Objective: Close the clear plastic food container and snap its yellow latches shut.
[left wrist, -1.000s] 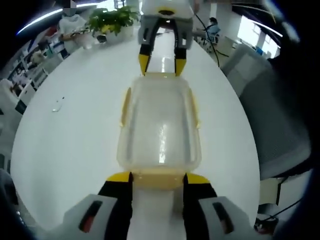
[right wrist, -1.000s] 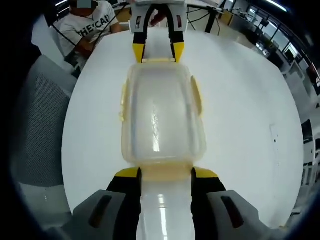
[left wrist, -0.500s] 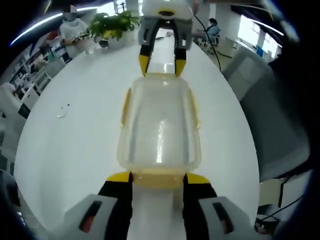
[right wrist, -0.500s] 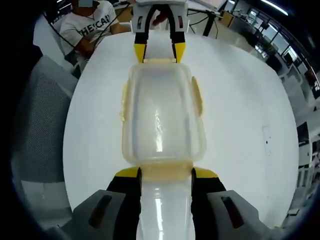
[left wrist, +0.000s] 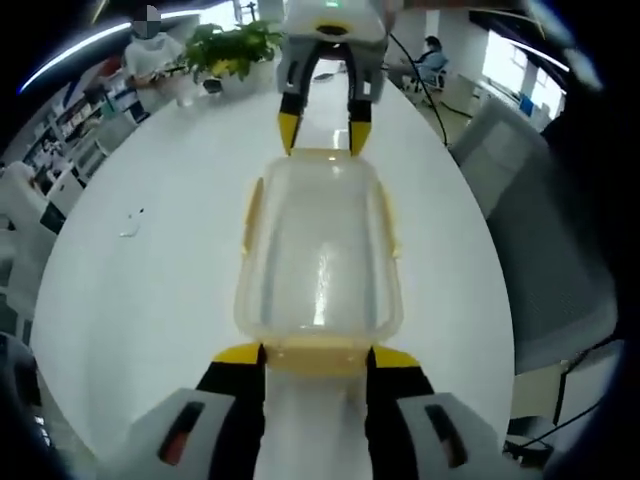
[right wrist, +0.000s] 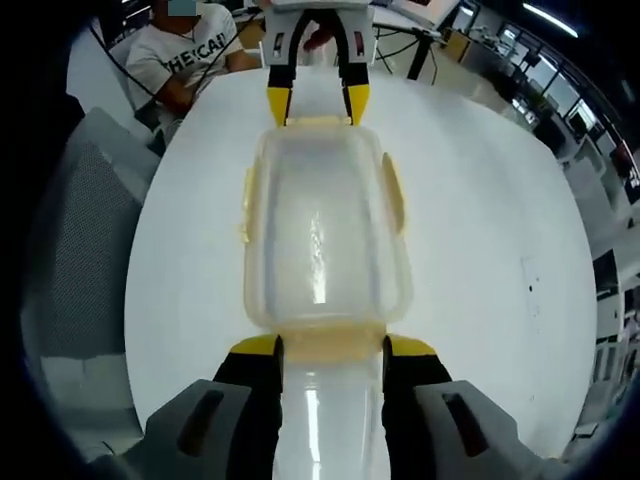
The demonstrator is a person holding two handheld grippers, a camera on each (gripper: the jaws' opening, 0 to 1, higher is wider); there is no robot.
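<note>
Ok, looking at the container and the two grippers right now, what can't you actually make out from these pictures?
- Left gripper view: whether the near end latch is snapped; the left gripper straddles it.
- Right gripper view: the same for the latch between the right gripper jaws.
- Both views: whether the container lid is fully seated; clear plastic and glare blur the seam.
- Left gripper view: the small object on the table is too small to identify.

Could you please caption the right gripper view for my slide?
Two tools bracket the short-end yellow latches of a lidded clear food container on a white table.
</note>
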